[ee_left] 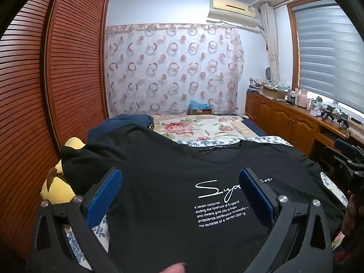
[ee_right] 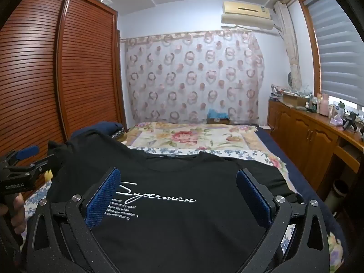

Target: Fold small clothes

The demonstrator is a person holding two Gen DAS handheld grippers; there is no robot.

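My black T-shirt lies spread flat on the bed, print side up, collar toward twelve o'clock and hem toward me at six, so its long axis runs straight away from me. My left hand-held gripper hangs over the shirt's left half with its blue pads spread wide, nothing between them. My right hand-held gripper hangs over the right half, likewise spread and pinching nothing.

At nine o'clock the louvred wardrobe stands close beside the bed, and the left sleeve is draped over a yellow plush toy at that edge. Beyond the collar, the floral bedspread gives open room up to the patterned curtain. At three o'clock a gap separates the bed from the wooden counter, crowded with bottles and small items under the blinds.

The left view shows the plush toy plainly and the print cut to "Supe" by a finger; it catches my other gripper at the far right rim. The right view reads the whole word "Superman", shows the shirt's right sleeve lying flat near the bed's edge, and shows my left hand on its handle at nine o'clock. A dark blue garment lies bunched at eleven o'clock.
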